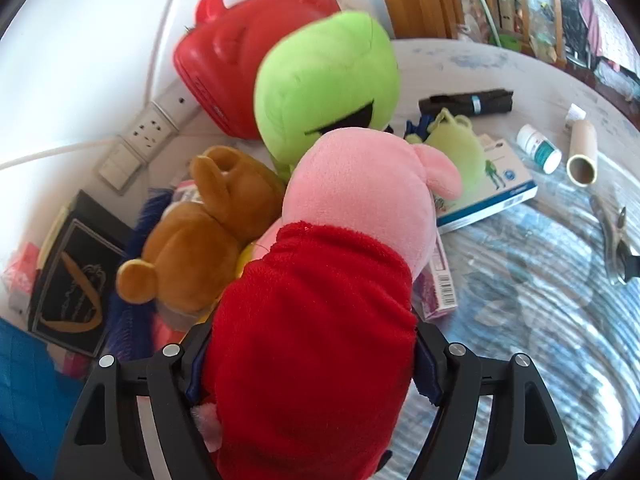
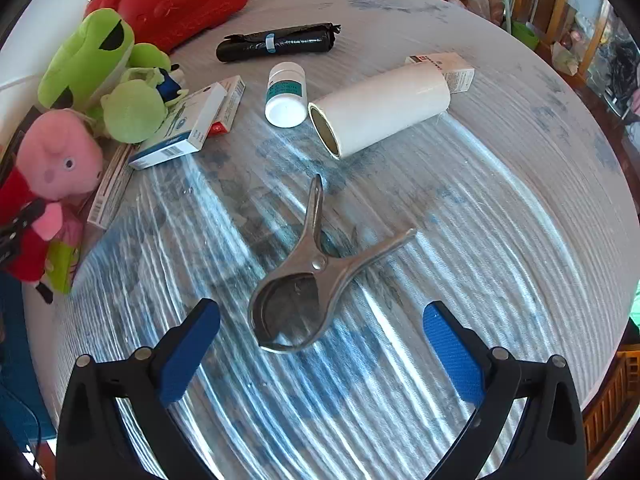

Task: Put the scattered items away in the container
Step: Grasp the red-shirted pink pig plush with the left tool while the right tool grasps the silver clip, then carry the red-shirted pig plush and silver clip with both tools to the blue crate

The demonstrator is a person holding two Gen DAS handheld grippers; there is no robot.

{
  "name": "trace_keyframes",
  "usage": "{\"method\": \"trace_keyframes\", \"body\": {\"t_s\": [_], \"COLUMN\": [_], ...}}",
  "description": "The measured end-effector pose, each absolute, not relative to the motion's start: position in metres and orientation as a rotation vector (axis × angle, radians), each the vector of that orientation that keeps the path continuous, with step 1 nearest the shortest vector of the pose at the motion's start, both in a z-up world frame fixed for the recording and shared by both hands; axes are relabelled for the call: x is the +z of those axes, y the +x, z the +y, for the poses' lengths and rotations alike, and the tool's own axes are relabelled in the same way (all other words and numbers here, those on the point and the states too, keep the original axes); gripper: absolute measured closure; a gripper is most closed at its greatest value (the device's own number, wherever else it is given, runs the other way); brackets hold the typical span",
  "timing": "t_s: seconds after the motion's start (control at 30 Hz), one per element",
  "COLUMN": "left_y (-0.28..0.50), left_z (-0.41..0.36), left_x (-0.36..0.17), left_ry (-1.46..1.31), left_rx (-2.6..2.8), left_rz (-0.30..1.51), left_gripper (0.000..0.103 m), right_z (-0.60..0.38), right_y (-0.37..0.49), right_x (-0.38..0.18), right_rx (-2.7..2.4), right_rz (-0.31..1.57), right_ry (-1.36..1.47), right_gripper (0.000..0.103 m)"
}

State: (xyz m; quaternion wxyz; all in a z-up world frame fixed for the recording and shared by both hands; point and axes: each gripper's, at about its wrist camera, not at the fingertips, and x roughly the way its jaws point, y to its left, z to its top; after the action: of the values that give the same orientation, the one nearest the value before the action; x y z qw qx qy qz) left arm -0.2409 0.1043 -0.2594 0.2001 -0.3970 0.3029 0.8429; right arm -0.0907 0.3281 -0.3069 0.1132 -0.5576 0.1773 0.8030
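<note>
A pink pig plush in a red dress point(image 1: 320, 320) fills the space between the blue pads of my left gripper point(image 1: 312, 364), which is shut on its red body. The right wrist view shows the same pig point(image 2: 56, 164) at the far left. Beside it lie a brown bear plush point(image 1: 200, 236) and a green frog plush point(image 1: 324, 76). The red carry case point(image 1: 248, 52) stands behind them against the wall. My right gripper point(image 2: 320, 310) is open, its pads on either side of a metal spring clamp point(image 2: 304, 280) lying on the bedspread, apart from it.
On the blue and white bedspread point(image 2: 480, 240) lie a white paper roll point(image 2: 380, 112), a white pill bottle point(image 2: 286, 94), a black rolled bundle point(image 2: 276, 42), several flat boxes point(image 2: 184, 132) and a small green plush point(image 2: 132, 110). A wall socket point(image 1: 148, 128) is at the left.
</note>
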Motion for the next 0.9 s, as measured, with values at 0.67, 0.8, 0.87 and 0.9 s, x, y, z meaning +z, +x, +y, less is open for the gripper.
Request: {"method": "trace_keyframes", "body": {"t_s": [0.67,0.8,0.87,0.9], "left_y": [-0.193,-0.189,-0.187,-0.186], "left_z": [0.069,0.069,0.069,0.068], "left_x": [-0.208,-0.207,-0.205,-0.204], "left_ry": [-1.040,-1.037,-1.036,-1.037], "left_rx": [2.472,2.474,2.480,2.481], "left_rz": [0.722,0.715,0.710,0.707], "left_gripper": [0.025,0.025,0.025,0.025], "right_z": [0.308,0.307,0.306,0.305], "right_y": [-0.111,-0.106,-0.104,-0.103], "right_x": [-0.322,-0.320,-0.320,-0.319], "right_rx": [2.276,2.285,2.288,2.292], "right_rz": [0.323,0.322,0.324,0.325], "right_ry": [-1.616,-1.625,-1.635,-1.640], "right_gripper": [0.055,0.058,0.059,0.059]}}
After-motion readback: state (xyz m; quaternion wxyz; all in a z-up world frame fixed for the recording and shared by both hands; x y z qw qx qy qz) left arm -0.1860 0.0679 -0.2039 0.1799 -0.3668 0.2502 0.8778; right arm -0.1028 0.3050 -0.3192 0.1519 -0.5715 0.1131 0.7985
